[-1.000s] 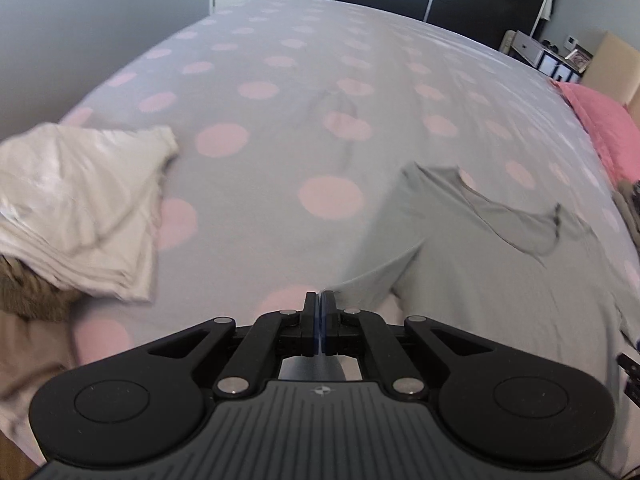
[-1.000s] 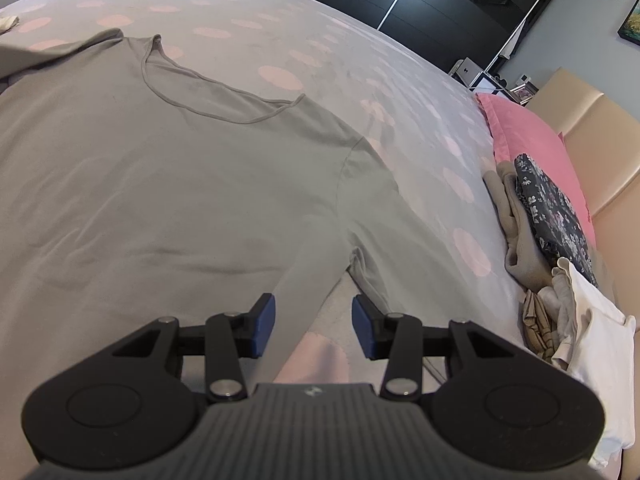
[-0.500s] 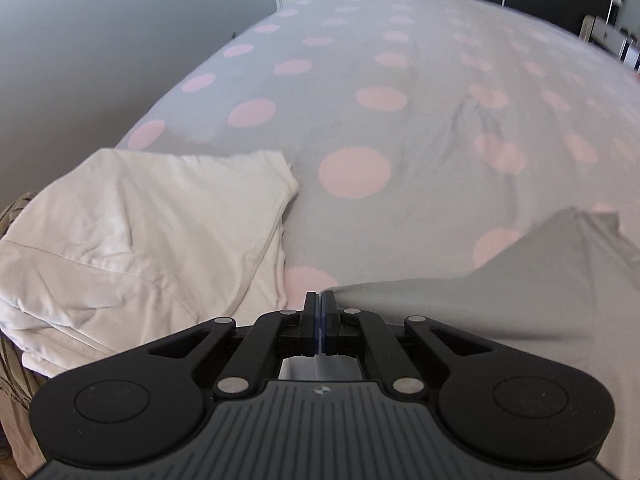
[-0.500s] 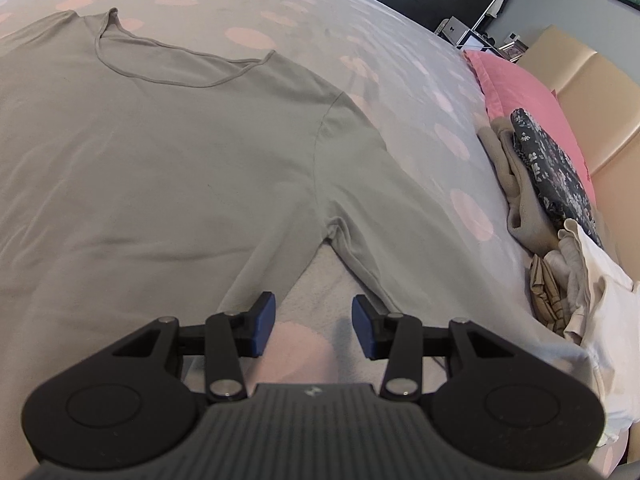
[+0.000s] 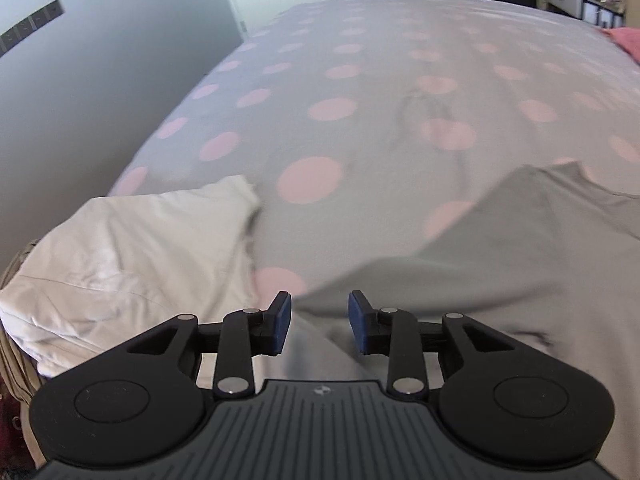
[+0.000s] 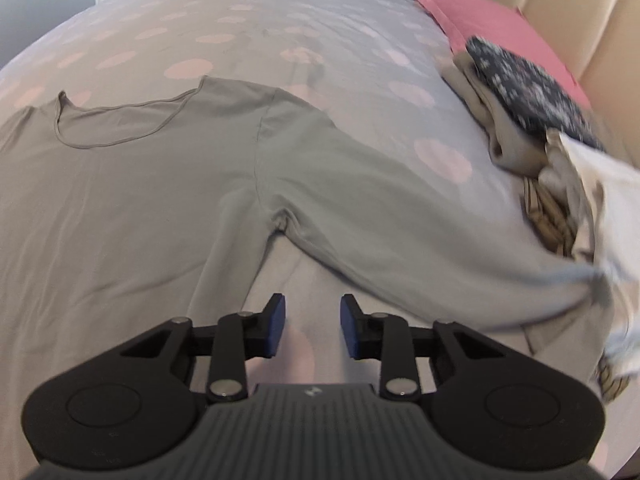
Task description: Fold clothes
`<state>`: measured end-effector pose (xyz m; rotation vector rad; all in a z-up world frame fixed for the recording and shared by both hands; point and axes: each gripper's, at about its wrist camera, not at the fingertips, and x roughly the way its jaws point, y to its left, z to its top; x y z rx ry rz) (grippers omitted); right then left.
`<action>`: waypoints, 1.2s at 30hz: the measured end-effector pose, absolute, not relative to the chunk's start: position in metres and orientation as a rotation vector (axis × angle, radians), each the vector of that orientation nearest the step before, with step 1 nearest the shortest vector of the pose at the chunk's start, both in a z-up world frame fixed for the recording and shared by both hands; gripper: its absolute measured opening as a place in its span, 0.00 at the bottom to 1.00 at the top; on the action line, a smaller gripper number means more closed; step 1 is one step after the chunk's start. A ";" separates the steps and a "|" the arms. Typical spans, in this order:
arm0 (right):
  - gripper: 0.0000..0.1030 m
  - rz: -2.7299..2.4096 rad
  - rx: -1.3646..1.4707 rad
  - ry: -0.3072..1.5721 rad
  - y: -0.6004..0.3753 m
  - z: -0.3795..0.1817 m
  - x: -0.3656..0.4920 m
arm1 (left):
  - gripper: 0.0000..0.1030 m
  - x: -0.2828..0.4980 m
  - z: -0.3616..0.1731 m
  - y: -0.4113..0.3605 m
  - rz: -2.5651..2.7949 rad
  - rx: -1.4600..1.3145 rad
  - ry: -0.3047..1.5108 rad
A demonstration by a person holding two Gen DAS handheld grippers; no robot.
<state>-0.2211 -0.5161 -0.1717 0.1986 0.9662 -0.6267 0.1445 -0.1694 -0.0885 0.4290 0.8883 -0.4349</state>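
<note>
Both tongs stand apart and grip nothing: left gripper (image 5: 319, 322) hovers over a sleeve of the grey shirt (image 5: 520, 256), right gripper (image 6: 312, 326) over bare bedspread (image 6: 280, 28) just below the armpit. Long-sleeved, wide-necked (a few soft wrinkles), the shirt (image 6: 140, 192) lies flat on the pink-dotted bed, sleeves spread

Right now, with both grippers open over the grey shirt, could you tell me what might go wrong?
1. The right sleeve runs toward the clothes pile; folding it could drag that pile along.
2. The white garment lies close beside the left gripper, which might catch it instead of the shirt.
</note>
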 end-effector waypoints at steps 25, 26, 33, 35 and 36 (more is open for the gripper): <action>0.28 -0.044 0.120 1.428 -0.417 -0.186 -0.318 | 0.28 -0.140 -0.141 -0.196 -0.984 0.711 1.054; 0.28 -0.033 0.130 1.439 -0.416 -0.191 -0.318 | 0.28 -0.142 -0.143 -0.195 -0.976 0.703 1.062; 0.07 -0.018 0.177 1.475 -0.406 -0.215 -0.314 | 0.28 -0.147 -0.151 -0.195 -0.962 0.731 1.073; 0.05 -0.025 0.187 1.483 -0.408 -0.209 -0.316 | 0.29 -0.145 -0.151 -0.195 -0.954 0.726 1.079; 0.05 -0.029 0.191 1.487 -0.408 -0.206 -0.318 | 0.29 -0.144 -0.151 -0.195 -0.950 0.724 1.082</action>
